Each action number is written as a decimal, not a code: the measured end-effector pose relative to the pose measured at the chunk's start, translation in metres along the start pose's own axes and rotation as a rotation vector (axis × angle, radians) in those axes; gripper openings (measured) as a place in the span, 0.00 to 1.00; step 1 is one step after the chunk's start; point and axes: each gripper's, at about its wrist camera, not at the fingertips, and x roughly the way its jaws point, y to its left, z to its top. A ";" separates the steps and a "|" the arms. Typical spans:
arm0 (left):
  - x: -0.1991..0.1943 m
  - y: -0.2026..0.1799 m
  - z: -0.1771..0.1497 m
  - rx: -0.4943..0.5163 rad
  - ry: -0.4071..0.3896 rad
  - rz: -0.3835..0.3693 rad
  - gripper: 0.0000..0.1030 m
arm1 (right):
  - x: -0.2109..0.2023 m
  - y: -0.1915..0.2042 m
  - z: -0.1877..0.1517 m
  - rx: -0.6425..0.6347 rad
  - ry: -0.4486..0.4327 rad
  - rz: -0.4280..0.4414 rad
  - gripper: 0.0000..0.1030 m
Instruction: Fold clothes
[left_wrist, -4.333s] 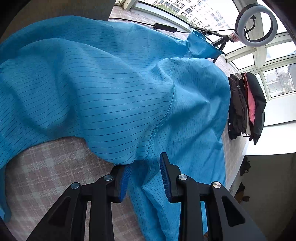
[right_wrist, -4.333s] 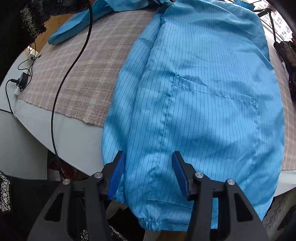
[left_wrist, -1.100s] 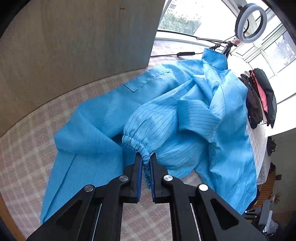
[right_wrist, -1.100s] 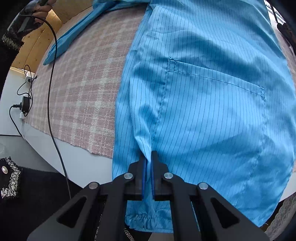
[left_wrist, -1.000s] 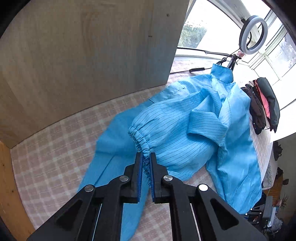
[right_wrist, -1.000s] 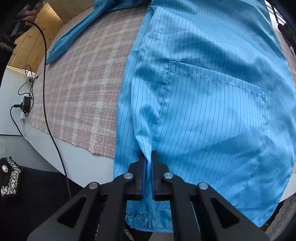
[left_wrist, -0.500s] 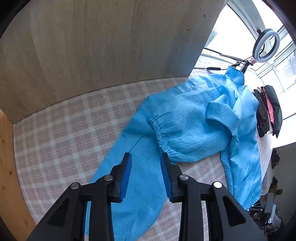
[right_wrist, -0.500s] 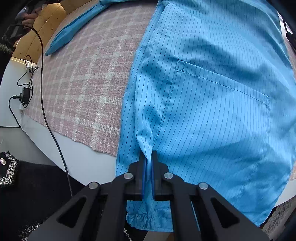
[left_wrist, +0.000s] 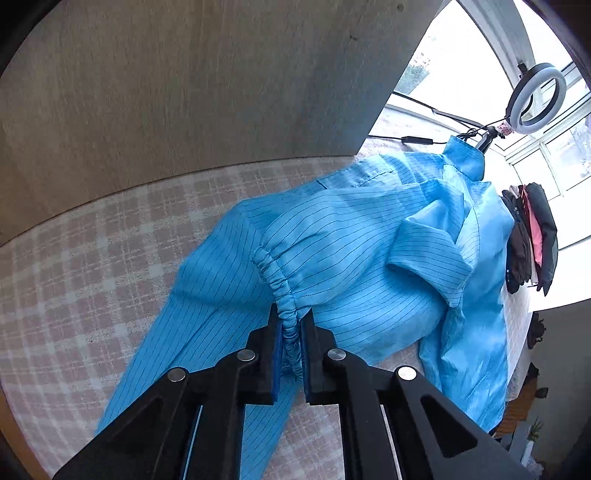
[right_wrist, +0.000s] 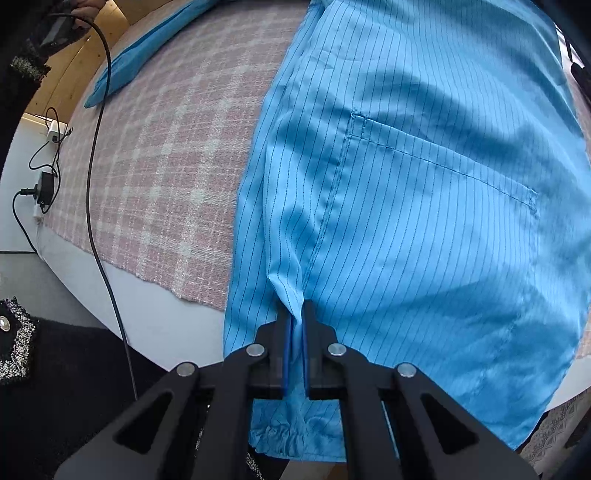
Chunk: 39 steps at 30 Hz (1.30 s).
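- Left gripper (left_wrist: 290, 332): clamped on the elastic cuff (left_wrist: 275, 277) of the blue coat (left_wrist: 369, 258).
- Right gripper (right_wrist: 294, 332): pinching a coat (right_wrist: 424, 184) fold near the hem at 6 o'clock.
- Coat lies spread on the checked table (right_wrist: 166, 166).

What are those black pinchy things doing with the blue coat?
A person is folding a blue striped coat on a pink checked cloth. The left gripper is pinched shut on the gathered elastic cuff of a sleeve lying across the coat. The right gripper is pinched shut on a fold of fabric near the coat's bottom hem, which hangs over the table edge.
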 end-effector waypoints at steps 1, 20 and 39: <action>-0.017 0.005 -0.002 0.003 -0.026 0.007 0.07 | 0.001 0.000 0.002 -0.008 0.004 -0.002 0.05; -0.114 0.163 -0.075 -0.236 -0.105 0.376 0.08 | -0.006 0.001 0.016 -0.056 0.034 -0.015 0.05; -0.191 0.044 -0.053 -0.045 -0.227 0.401 0.35 | -0.256 -0.047 0.068 -0.210 -0.335 0.066 0.33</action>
